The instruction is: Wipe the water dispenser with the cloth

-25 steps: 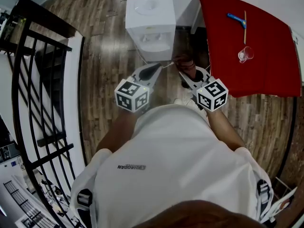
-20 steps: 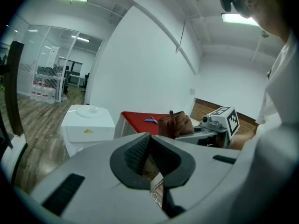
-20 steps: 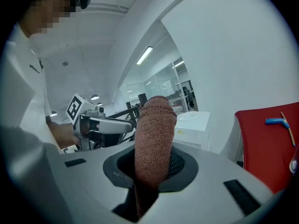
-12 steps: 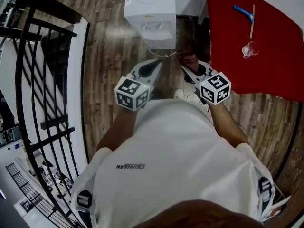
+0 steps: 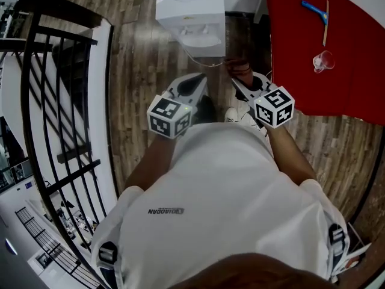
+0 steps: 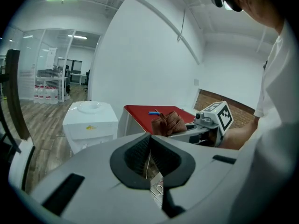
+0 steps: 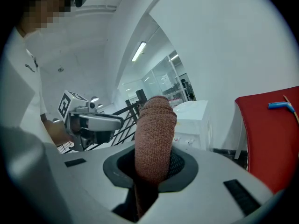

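The white water dispenser (image 5: 191, 8) stands on the wood floor ahead of me, also visible in the left gripper view (image 6: 89, 120) and the right gripper view (image 7: 194, 118). My right gripper (image 5: 240, 82) is shut on a brown cloth (image 5: 239, 70), which rises as a folded roll from between its pads (image 7: 155, 134). To its left my left gripper (image 5: 194, 84) is held at the same height, jaws shut with nothing between them (image 6: 148, 146). Both grippers are short of the dispenser and not touching it.
A red-covered table (image 5: 337, 59) fills the right side, carrying a blue-handled squeegee (image 5: 317, 9) and a clear cup (image 5: 323, 60). A black metal railing (image 5: 60, 101) runs along the left. A thin white cable (image 5: 204, 62) lies on the floor by the dispenser.
The dispenser and red table have slid toward the top of the head view. Both grippers keep their pose, the cloth still held in the right one.
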Demonstrator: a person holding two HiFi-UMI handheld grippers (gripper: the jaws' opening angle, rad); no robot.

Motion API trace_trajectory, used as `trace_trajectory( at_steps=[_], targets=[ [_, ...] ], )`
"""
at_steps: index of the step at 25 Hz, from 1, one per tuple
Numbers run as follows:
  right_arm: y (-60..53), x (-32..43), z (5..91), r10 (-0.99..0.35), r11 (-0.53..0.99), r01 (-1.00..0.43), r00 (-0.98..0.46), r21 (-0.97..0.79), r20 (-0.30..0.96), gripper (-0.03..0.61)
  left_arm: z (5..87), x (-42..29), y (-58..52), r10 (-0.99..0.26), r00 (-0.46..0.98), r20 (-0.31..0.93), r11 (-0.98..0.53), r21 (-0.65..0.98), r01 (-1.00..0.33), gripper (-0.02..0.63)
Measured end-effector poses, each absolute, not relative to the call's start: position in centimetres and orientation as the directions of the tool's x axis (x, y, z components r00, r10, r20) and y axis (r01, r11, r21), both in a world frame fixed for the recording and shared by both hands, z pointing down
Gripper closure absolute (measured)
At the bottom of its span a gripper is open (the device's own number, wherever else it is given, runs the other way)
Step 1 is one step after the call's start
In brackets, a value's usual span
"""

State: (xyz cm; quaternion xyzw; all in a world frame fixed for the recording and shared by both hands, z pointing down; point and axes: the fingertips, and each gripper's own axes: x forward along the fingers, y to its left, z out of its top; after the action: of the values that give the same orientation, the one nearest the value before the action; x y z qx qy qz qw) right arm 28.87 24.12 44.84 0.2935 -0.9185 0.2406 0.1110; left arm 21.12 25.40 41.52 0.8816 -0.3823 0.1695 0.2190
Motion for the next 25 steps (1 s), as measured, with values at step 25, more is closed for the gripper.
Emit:
trace_trajectory(
  at_steps=[25],
  targets=[
    [2.8, 22.9, 44.3, -0.616, 0.737, -0.656, -0.552, 0.163, 0.561, 0.514, 41.7, 12.0, 4.2, -0.549, 0.739, 0.39, -0.717, 0.236, -0.656, 0.621]
  ],
)
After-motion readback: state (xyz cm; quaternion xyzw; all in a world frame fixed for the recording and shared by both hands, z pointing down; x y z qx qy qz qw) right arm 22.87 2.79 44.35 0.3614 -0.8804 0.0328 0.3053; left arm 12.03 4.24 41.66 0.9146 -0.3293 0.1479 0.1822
